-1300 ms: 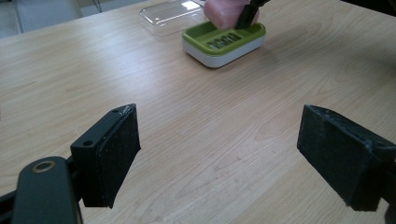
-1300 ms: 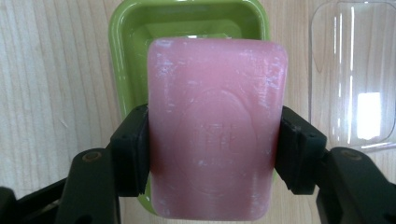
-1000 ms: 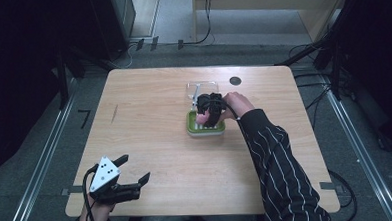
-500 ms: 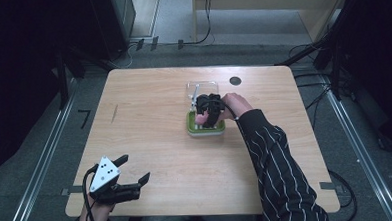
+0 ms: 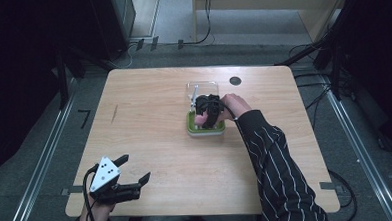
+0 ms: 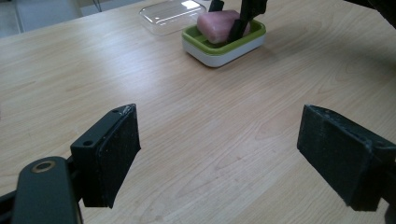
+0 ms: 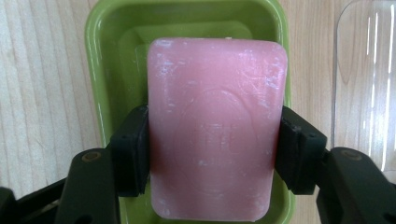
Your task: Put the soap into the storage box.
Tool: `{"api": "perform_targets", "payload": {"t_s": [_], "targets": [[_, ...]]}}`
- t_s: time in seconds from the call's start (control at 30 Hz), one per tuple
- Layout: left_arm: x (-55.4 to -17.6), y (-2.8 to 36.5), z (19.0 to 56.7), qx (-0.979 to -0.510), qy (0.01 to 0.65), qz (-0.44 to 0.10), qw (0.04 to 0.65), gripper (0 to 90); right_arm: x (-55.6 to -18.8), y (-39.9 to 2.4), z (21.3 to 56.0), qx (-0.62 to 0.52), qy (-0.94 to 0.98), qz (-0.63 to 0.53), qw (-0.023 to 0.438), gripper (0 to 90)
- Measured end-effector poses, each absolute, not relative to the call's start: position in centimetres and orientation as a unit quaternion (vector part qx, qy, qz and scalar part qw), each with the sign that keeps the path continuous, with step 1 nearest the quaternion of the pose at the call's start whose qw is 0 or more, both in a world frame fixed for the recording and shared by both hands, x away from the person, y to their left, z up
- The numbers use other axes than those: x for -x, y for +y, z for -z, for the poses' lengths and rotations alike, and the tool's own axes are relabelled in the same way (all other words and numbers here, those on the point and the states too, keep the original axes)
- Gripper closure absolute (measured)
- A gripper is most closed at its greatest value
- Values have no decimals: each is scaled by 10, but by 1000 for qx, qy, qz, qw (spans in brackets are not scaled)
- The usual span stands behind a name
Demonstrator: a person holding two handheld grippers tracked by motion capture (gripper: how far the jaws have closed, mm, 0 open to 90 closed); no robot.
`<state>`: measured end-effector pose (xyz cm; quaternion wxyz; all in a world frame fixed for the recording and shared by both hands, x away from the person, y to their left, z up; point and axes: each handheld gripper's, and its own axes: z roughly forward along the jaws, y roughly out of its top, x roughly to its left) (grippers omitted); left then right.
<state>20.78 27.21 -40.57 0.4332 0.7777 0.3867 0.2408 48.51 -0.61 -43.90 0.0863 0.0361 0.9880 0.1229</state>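
Pink soap bar [image 7: 215,128] clamped across its width between the two black pads of the right gripper [image 7: 215,149], directly over the green soap dish [image 7: 100,70] with white base. Bar tilted, one end raised, the lower end apparently inside the tray (contact with the tray floor cannot be told from these views). Dish near the table's centre, slightly toward the far edge, on the wooden table [image 5: 149,122]. Clear plastic lid [image 7: 369,84] off, lying just beside the dish on its far side, seemingly touching it. Left gripper [image 5: 118,180] at the near left corner of the table, jaws spread wide, nothing between them, well apart from the dish. In the left gripper view: soap bar [image 6: 218,25] leaning in the dish [image 6: 224,42], lid [image 6: 170,14] behind it.

Progress, as judged: lid removed; soap gripped and either being set into or lifted from the tray (direction not readable from a single instant). Remaining: release or removal of the bar, then possibly refitting of the lid.
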Motion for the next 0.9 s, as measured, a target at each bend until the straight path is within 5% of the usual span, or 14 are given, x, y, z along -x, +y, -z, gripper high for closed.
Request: {"api": "perform_targets", "payload": {"t_s": [0.9], "targets": [[-209, 271, 406, -780, 384, -239, 432, 140, -487, -9, 440, -48, 987, -126, 83, 371]]}}
